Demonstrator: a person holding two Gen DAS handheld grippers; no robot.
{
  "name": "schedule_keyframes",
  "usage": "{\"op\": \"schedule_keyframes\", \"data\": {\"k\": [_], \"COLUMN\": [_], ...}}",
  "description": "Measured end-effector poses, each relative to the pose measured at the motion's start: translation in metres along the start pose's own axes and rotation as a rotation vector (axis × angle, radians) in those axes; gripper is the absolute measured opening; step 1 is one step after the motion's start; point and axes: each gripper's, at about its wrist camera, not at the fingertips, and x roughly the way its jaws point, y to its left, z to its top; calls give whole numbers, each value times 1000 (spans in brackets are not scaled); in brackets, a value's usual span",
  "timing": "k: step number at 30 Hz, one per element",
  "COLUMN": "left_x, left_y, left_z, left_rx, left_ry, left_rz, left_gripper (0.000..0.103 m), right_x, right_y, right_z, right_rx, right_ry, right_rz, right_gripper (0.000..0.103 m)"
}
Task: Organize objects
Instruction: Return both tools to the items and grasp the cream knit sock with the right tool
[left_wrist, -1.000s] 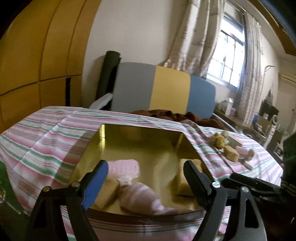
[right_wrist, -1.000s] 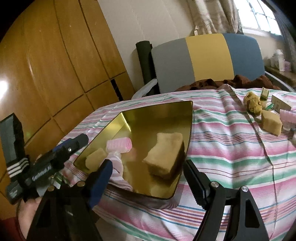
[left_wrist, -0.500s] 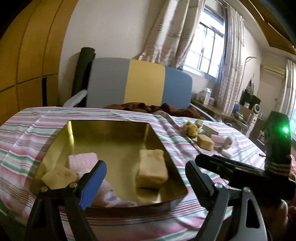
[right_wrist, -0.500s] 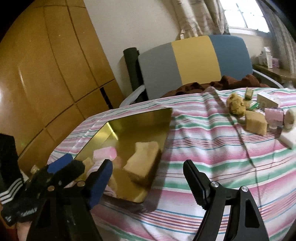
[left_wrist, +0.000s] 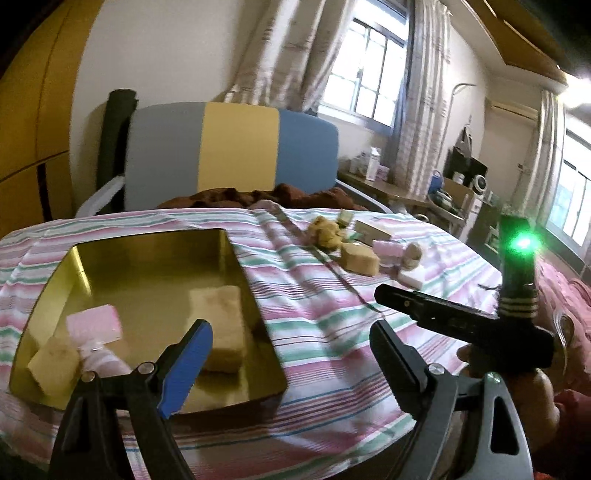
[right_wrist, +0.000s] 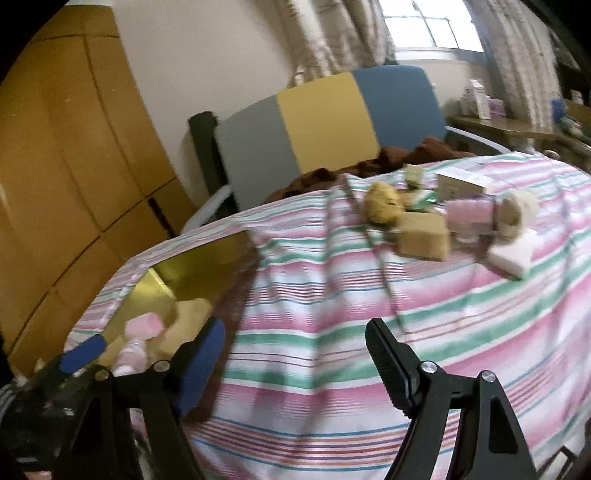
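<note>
Gold tray on striped cloth, containing tan sponge, pink rolls and small tan block; further loose items lying well apart on cloth; left tool and right tool both spread wide, empty.

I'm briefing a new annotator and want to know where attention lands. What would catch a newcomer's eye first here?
The shiny gold tray on the striped cloth, left of centre, already holding a tan sponge block and pink pieces. Then the loose cluster still on the cloth to the right, around another tan block. Both grippers, left and right, are open and empty.
</note>
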Motion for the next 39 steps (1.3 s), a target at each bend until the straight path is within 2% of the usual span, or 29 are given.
{"op": "schedule_keyframes", "data": {"k": [10,12,15,18,21,27,30,34,39], "left_x": [21,26,34,43,52,76,93,117,155], "left_y": [-35,-39,-48,-58,-68,-78,-83,-91,-106], "left_z": [2,1,-1,-2,-2,3,8,17,27], "left_rx": [48,49,56,68,86,77,59,46,79], "left_ry": [57,72,99,126,146,189,203,213,238], "left_rz": [-73,-84,-98,-114,-123,-147,-149,-153,-145], "left_gripper": [89,89,89,89,89,89,89,89,89], "right_x": [-1,0,5,14,26,59,67,63,47], "right_y": [-103,-129,-164,-193,-213,-226,-224,-225,-243], "right_z": [12,25,47,71,90,104,104,98,90], "right_rx": [74,83,87,72,59,-3,-16,-19,108], "right_ry": [-36,-55,-74,-90,-93,-51,-31,-69,-149], "right_rz": [-192,-227,-269,-309,-307,-290,-271,-268,-334], "right_gripper": [79,81,88,89,89,89,71,68,68]}}
